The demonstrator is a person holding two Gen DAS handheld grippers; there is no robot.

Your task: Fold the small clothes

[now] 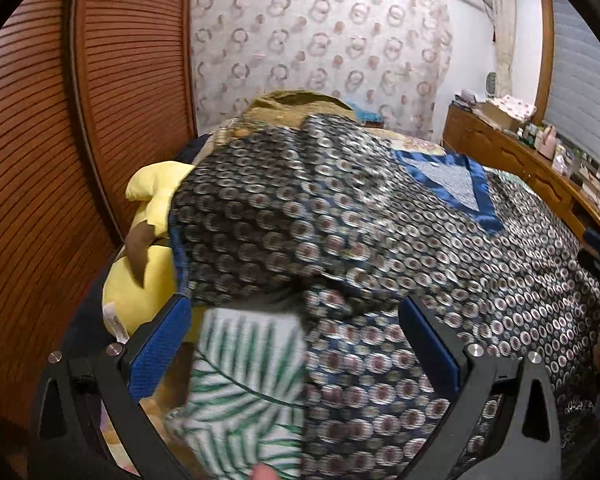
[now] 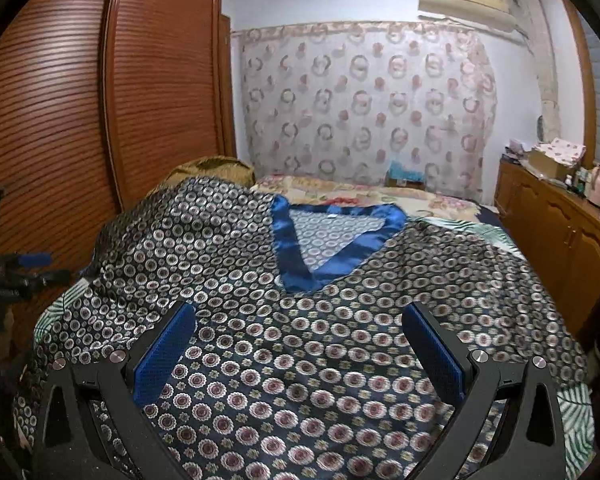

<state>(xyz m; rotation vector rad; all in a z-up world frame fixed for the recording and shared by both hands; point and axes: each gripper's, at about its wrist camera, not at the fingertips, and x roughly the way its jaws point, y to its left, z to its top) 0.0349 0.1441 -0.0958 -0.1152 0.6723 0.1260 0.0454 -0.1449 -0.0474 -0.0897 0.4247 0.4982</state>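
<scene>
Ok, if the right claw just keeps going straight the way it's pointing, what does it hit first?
Most likely the patterned shirt spread on the bed: the open right claw points down onto its lower front, below the blue collar. Depth is hard to judge, but nothing else lies between.

Both cameras sit low over the bed, each looking forward between its own two blue-padded fingers toward the far wall with the ring-patterned curtain. The left wrist view hangs close above the patterned top — near enough that the cloth blurs — and appears to be tilted down at the bed's left edge, by the yellow plush toy. The right wrist view faces the blue V-neck squarely. Both share the garment, curtain, louvred wardrobe and wooden dresser.
</scene>
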